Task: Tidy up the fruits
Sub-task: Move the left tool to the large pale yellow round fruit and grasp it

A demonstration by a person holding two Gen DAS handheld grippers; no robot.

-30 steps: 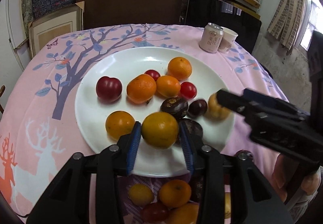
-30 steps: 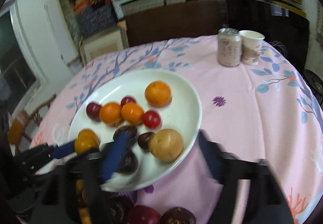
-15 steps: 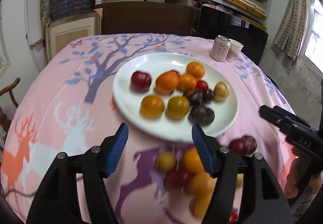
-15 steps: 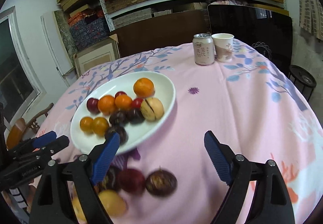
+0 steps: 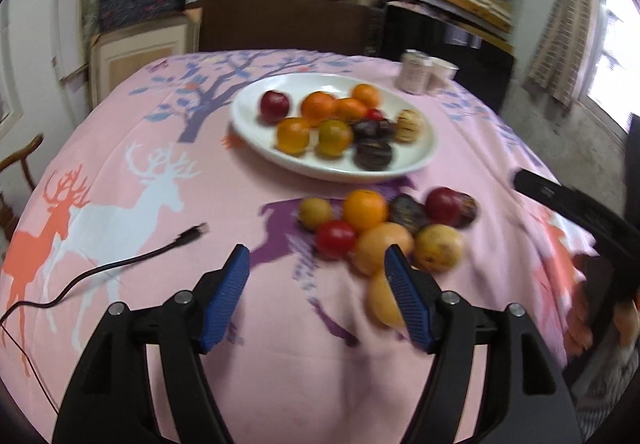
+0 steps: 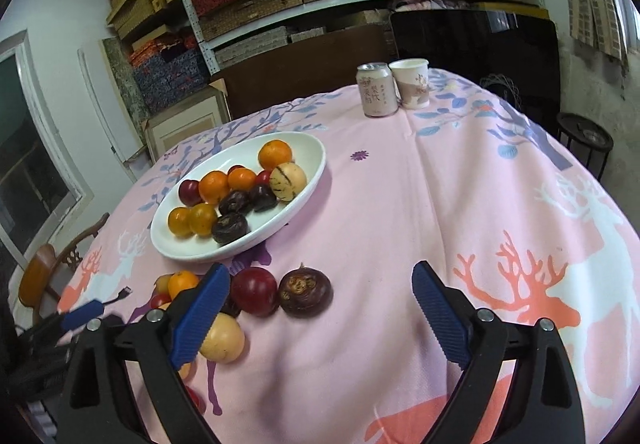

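Fruit sits in two groups on the pink tablecloth [image 6: 440,204]. One group fills the white plate [image 6: 308,164] — oranges, a red plum [image 5: 274,105], dark mangosteens and a pale striped melon [image 6: 287,176]. The other is a loose pile [image 5: 384,228] on the cloth just in front of the plate, with an orange [image 5: 365,209], a red tomato [image 5: 335,239], yellow fruits and a dark mangosteen [image 6: 306,290] beside a red plum.

The left gripper [image 5: 316,268] has just been opening; its blue pads stand apart over bare cloth, nothing between them, the pile just beyond its right finger. The right gripper [image 6: 320,304] has also just been opening and is spread wide and empty — the pile lies by its left finger.

A black cable [image 5: 120,268] trails across the cloth at left. A can [image 6: 375,89] and a paper cup [image 6: 412,82] stand together at the table's far edge.
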